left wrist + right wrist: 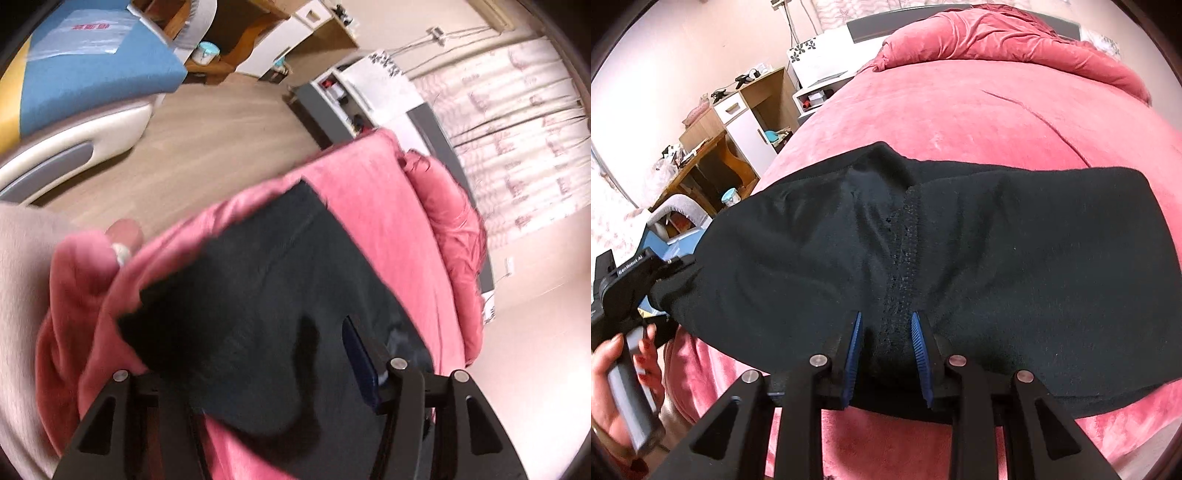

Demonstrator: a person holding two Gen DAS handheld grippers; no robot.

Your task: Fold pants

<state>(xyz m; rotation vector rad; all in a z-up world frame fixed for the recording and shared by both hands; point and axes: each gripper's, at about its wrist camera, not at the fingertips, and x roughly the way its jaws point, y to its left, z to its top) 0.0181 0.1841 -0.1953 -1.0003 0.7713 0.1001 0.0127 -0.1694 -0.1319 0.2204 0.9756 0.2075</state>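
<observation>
The black knitted pants (pixel 960 258) lie spread across the pink velvety bedspread (pixel 960 110), near its front edge, and the fold looks to be at an early stage: a grip is being set up at each end of the cloth. The right gripper (pixel 886 354) pinches a raised ridge of the dark fabric, along its stitched seam, between its blue ribbed pads (pixel 854 354), the jaws narrowed on the cloth. The left gripper (pixel 670 271), held in a person's hand (pixel 617 373), sits at the left tip of the pants; from its own camera its jaws stand spread, with cloth lying between them but no pad visibly pressing on it. In my judgement, the next move calls for the left jaws to close on that end before anything is lifted, then both grips to carry one half over the other, keeping the edges aligned. No container figures in the task; an open wooden shelf unit (pixel 764 96) stands beside the bed, its contents too small to tell.
</observation>
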